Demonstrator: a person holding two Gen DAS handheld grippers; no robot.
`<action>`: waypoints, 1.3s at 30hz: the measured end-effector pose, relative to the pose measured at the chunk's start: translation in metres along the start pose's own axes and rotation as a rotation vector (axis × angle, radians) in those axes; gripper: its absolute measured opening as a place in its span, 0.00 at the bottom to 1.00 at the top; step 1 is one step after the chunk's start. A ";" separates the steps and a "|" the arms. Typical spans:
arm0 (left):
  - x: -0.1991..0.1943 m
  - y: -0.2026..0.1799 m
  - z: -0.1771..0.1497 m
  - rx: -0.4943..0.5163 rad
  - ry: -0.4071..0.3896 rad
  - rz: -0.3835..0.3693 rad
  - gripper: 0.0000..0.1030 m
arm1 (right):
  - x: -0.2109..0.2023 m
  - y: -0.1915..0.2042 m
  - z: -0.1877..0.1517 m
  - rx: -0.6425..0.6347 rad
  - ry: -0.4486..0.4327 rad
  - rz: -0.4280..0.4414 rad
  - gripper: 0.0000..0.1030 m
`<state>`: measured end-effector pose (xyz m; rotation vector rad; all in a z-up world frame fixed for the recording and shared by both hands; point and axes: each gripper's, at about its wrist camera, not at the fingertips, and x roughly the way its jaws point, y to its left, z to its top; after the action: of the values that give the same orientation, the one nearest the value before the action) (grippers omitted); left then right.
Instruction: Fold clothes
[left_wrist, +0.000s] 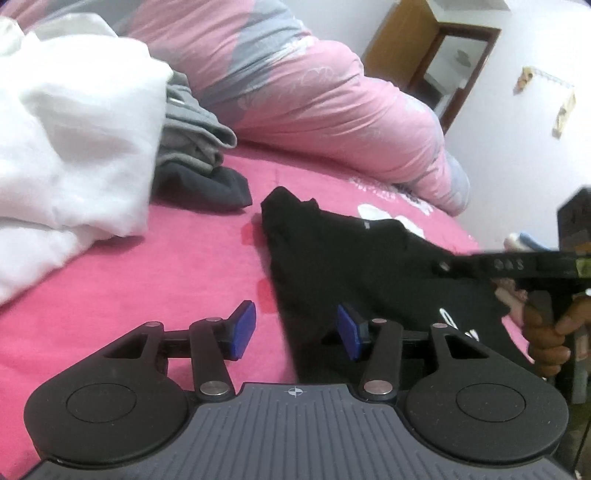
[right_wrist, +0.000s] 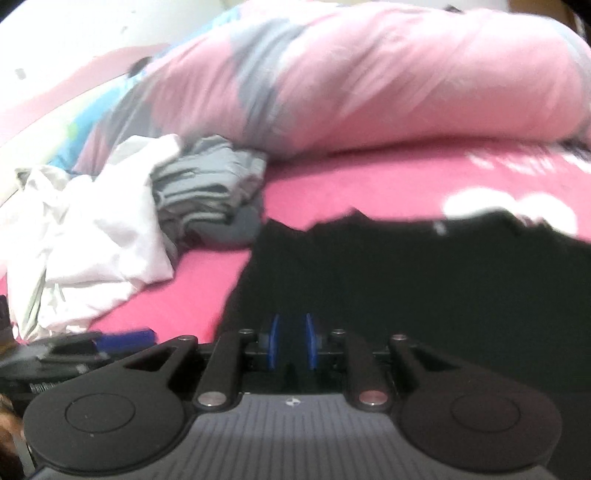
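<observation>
Both tongs are seen low over a bed (left_wrist: 177, 266) covered in a bright pink sheet. Left tongs (left_wrist: 295, 328) are held released, their blue pads (left_wrist: 243, 325) standing well apart with nothing gripped; one pad hangs over bare sheet, the other over the near edge of a black garment (left_wrist: 354, 266).

Toward the left edge of the bed a crumpled white garment (left_wrist: 66, 147) is heaped. Just beside it, on its right, a stack of folded grey clothes (left_wrist: 195, 147) is set, with a darker grey piece at the bottom. Behind both, along the far side of the bed, a bulky pink and grey duvet (left_wrist: 314, 96) is rolled.

The black garment is spread on the sheet right of the stack, apart from it, and reaches from mid-bed toward the near right corner; white print is visible on it near the right. A white pattern on the sheet shows beyond its far edge.

Right tongs (right_wrist: 291, 341) are seen in the right wrist view directly over the black cloth (right_wrist: 424, 288), their blue pads parted by only a narrow gap. Dark cloth fills that gap, but whether it is pinched or merely lies beneath cannot be told. In the left wrist view the same tool (left_wrist: 517, 264) is held in from the right edge by a person's hand (left_wrist: 550, 332).
</observation>
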<state>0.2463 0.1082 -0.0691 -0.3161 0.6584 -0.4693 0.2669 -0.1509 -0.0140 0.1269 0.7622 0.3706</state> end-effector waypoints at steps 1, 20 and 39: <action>0.007 -0.001 -0.002 0.002 0.001 0.004 0.47 | 0.010 0.003 0.005 -0.017 -0.003 -0.004 0.16; 0.024 0.001 -0.019 0.032 0.009 0.033 0.47 | 0.096 -0.060 0.029 0.250 -0.029 -0.030 0.02; 0.025 0.004 -0.018 0.019 0.007 0.026 0.47 | 0.081 -0.082 0.001 0.302 -0.123 -0.288 0.05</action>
<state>0.2527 0.0963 -0.0970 -0.2880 0.6636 -0.4514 0.3445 -0.1966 -0.0859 0.3172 0.6992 -0.0278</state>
